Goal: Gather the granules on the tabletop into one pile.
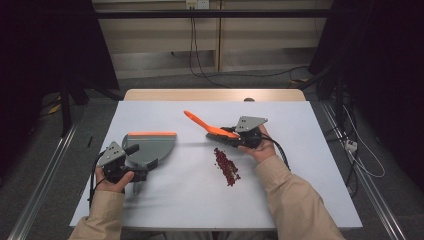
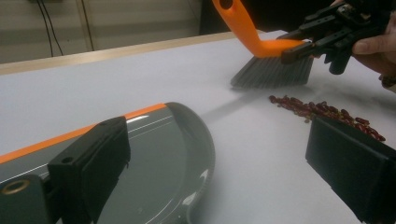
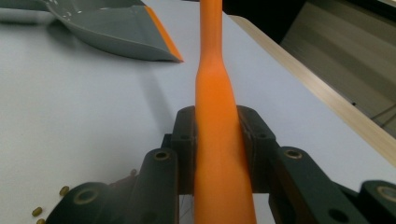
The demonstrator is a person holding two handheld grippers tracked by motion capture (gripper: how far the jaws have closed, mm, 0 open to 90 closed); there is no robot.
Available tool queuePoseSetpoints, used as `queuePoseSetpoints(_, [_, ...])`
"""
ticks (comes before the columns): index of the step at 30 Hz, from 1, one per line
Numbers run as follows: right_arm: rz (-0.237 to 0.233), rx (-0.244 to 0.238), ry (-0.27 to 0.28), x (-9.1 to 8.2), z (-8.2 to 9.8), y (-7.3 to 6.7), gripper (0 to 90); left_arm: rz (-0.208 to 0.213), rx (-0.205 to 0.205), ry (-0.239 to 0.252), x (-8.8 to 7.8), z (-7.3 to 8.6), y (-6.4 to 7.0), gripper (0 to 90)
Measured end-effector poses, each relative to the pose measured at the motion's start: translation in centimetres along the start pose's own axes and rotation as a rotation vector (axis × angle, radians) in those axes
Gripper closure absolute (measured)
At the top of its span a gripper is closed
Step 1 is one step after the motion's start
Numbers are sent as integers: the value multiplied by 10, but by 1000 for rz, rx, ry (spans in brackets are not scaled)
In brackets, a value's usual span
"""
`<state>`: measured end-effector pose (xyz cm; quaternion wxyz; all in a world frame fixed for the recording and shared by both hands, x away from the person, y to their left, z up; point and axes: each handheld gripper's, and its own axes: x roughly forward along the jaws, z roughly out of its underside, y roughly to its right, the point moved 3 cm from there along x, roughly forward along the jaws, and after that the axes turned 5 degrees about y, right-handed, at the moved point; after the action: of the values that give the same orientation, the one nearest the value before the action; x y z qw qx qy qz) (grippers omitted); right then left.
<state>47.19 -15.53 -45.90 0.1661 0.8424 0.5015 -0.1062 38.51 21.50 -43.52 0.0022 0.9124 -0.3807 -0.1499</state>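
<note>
White table (image 1: 165,200): right gripper (image 1: 239,136) clamped on orange brush (image 1: 207,126), above beans (image 1: 226,166); left gripper (image 1: 131,172) grips dustpan (image 1: 150,147).

Table (image 1: 165,210): white top, light wood edge at far side. Floor (image 1: 165,82): grey, black cables (image 1: 200,65) trailing across. Back wall (image 1: 160,35): pale panelling, socket (image 1: 196,4) near top, dark rail crossing. Black drapes (image 1: 45,60) stood at both sides. Metal rails (image 1: 45,170) flanked table. Light even, dim at edges.

Dustpan (image 2: 154,154) cut off at left gripper view's bottom edge; brush (image 3: 219,154) bristles hidden below right gripper view.
</note>
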Motion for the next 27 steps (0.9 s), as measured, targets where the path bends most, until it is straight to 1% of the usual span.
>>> queuePoseSetpoints(1, [-24,-5,14,2,1,0,713,1,-1,2,0,0,0,62])
queuePoseSetpoints(2, [-39,-9,18,3,1,0,713,0,-1,1,0,0,0,62])
queuePoseSetpoints(4, [-67,-29,10,4,0,-2,713,-1,-2,-1,0,0,-1,62])
queuePoseSetpoints(8, [-125,-60,-4,-1,0,-9,712,-1,2,-7,1,1,0,62])
queuePoseSetpoints(10, [-140,-82,-12,-4,0,-13,712,0,1,-5,0,1,0,62])
queuePoseSetpoints(11, [-154,-84,-14,-5,0,-15,712,0,-1,-1,1,0,0,62])
queuePoseSetpoints(14, [-176,-100,-20,-9,-1,-20,711,-2,-2,0,0,0,-1,62])
queuePoseSetpoints(15, [-175,-104,-23,-10,-1,-21,711,-3,-1,0,0,0,-1,62])
queuePoseSetpoints(18, [-199,-99,-25,-13,-2,-23,711,-5,-1,1,-1,0,-1,62])
queuePoseSetpoints(20, [-224,-108,-28,-16,-2,-26,711,-3,1,-1,0,0,-1,62])
queuePoseSetpoints(21, [-222,-110,-28,-16,-2,-27,711,-3,0,-2,0,0,-1,62])
queuePoseSetpoints(22, [-232,-111,-27,-18,-2,-28,711,-2,0,-1,0,0,-1,62])
queuePoseSetpoints(24, [-241,-101,-19,-20,-2,-30,711,-3,0,-1,0,0,0,62])
queuePoseSetpoints(27, [-239,-105,-13,-23,-1,-34,711,-4,0,-2,0,0,-1,62])
